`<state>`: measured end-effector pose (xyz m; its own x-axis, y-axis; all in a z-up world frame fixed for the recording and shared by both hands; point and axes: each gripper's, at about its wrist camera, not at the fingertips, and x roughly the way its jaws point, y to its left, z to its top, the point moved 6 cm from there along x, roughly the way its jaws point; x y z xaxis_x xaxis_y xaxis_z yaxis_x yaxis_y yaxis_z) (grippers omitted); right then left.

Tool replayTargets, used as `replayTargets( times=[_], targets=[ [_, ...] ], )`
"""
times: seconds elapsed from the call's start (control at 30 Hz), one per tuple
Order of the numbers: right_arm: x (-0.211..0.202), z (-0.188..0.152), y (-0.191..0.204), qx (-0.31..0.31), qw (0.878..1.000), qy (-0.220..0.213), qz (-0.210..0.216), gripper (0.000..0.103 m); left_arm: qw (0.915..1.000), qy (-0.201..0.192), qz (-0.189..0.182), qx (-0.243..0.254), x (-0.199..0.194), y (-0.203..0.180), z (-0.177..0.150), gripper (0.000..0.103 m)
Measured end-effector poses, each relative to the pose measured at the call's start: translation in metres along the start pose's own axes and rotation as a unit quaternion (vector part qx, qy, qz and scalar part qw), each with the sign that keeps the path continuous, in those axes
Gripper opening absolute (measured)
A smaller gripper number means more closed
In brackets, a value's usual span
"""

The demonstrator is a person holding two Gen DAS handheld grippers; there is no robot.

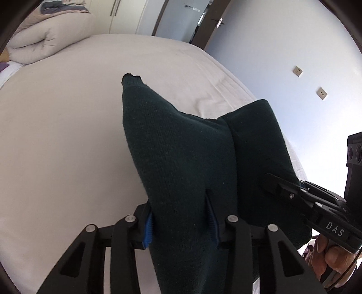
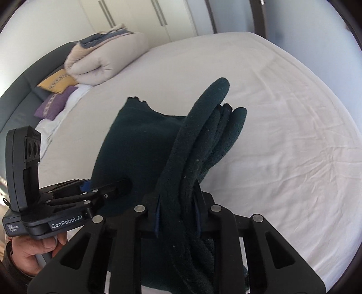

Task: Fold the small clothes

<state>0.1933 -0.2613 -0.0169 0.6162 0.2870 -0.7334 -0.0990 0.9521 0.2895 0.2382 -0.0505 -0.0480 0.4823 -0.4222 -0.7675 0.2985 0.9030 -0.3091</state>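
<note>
A dark green knitted garment point(image 1: 181, 144) hangs in the air above the bed, held by both grippers. My left gripper point(image 1: 181, 217) is shut on one part of it, the cloth bunched between the blue pads. My right gripper point(image 2: 177, 214) is shut on several folded layers of the same garment point(image 2: 192, 144). The right gripper also shows in the left wrist view point(image 1: 282, 190), pinching the cloth at the right. The left gripper shows in the right wrist view point(image 2: 117, 187), at the garment's left side. The garment's lower part is hidden behind the fingers.
The bed point(image 1: 67, 135) has a pale sheet point(image 2: 282, 147). A folded duvet point(image 2: 101, 61) and yellow and purple cushions point(image 2: 56, 97) lie at its head. Wardrobe doors point(image 2: 135, 15) stand behind. A wall with sockets point(image 1: 298, 72) and a door point(image 1: 215, 22) are to the right.
</note>
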Motion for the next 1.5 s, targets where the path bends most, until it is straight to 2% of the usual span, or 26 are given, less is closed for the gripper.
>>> replayTargets(
  times=[0.17, 0.23, 0.37, 0.43, 0.5, 0.57, 0.63, 0.7, 0.73, 0.8, 0.87, 0.97, 1.03, 1.17, 1.23, 1.3, 1.37, 1.5],
  targets=[
    [-0.016, -0.048, 0.058, 0.009, 0.998, 0.01, 0.054, 0.021, 0.9996, -0.012, 0.024, -0.009, -0.058, 0.033, -0.049, 0.041],
    [-0.014, -0.076, 0.081, 0.011, 0.997, 0.023, 0.072, 0.021, 0.9994, -0.009, 0.032, -0.013, -0.069, 0.043, -0.066, 0.041],
    [-0.008, -0.13, 0.1, 0.031, 0.994, 0.052, 0.095, 0.021, 0.9987, 0.013, 0.039, -0.031, -0.077, 0.064, -0.111, 0.041],
    [0.005, -0.151, 0.095, 0.041, 0.992, 0.071, 0.098, 0.021, 0.9981, 0.025, 0.04, -0.039, -0.07, 0.07, -0.127, 0.041],
    [0.013, -0.172, 0.08, 0.044, 0.993, 0.073, 0.08, 0.021, 0.9969, 0.031, 0.049, -0.052, -0.057, 0.08, -0.139, 0.044],
    [0.019, -0.183, 0.064, 0.064, 0.992, 0.073, 0.078, 0.021, 0.9967, 0.024, 0.049, -0.061, -0.05, 0.087, -0.142, 0.05],
    [0.031, -0.192, 0.043, 0.1, 0.988, 0.086, 0.081, 0.022, 0.9965, 0.022, 0.047, -0.066, -0.045, 0.091, -0.142, 0.063],
    [0.04, -0.199, 0.031, 0.13, 0.982, 0.087, 0.106, 0.025, 0.9968, 0.018, 0.044, -0.064, -0.042, 0.093, -0.144, 0.072],
    [0.045, -0.202, 0.024, 0.14, 0.98, 0.083, 0.111, 0.031, 0.9967, 0.015, 0.045, -0.065, -0.042, 0.095, -0.146, 0.078],
    [0.047, -0.206, 0.018, 0.152, 0.978, 0.074, 0.121, 0.041, 0.9961, 0.011, 0.041, -0.078, -0.043, 0.102, -0.149, 0.082],
    [0.048, -0.208, 0.014, 0.159, 0.976, 0.076, 0.126, 0.042, 0.9953, 0.008, 0.032, -0.091, -0.04, 0.104, -0.147, 0.082],
    [0.041, -0.208, 0.003, 0.163, 0.977, 0.077, 0.117, 0.044, 0.9953, 0.001, 0.048, -0.084, -0.049, 0.1, -0.146, 0.081],
    [0.034, -0.194, 0.003, 0.158, 0.98, 0.059, 0.104, 0.044, 0.9956, -0.009, 0.066, -0.066, -0.059, 0.093, -0.145, 0.08],
    [-0.01, -0.178, 0.002, 0.125, 0.99, 0.007, 0.07, 0.045, 0.995, -0.041, 0.083, -0.037, -0.081, 0.08, -0.14, 0.081],
    [-0.029, -0.17, 0.005, 0.111, 0.992, -0.019, 0.06, 0.051, 0.993, -0.065, 0.096, -0.022, -0.092, 0.071, -0.134, 0.087],
    [-0.049, -0.164, 0.012, 0.095, 0.993, -0.051, 0.046, 0.054, 0.9888, -0.099, 0.112, -0.003, -0.105, 0.06, -0.129, 0.092],
    [-0.068, -0.162, 0.016, 0.08, 0.993, -0.073, 0.037, 0.055, 0.9821, -0.135, 0.13, 0.018, -0.12, 0.049, -0.124, 0.102],
    [-0.105, -0.144, 0.033, 0.047, 0.991, -0.128, 0.013, 0.055, 0.959, -0.216, 0.172, 0.063, -0.158, 0.026, -0.117, 0.103]
  ],
)
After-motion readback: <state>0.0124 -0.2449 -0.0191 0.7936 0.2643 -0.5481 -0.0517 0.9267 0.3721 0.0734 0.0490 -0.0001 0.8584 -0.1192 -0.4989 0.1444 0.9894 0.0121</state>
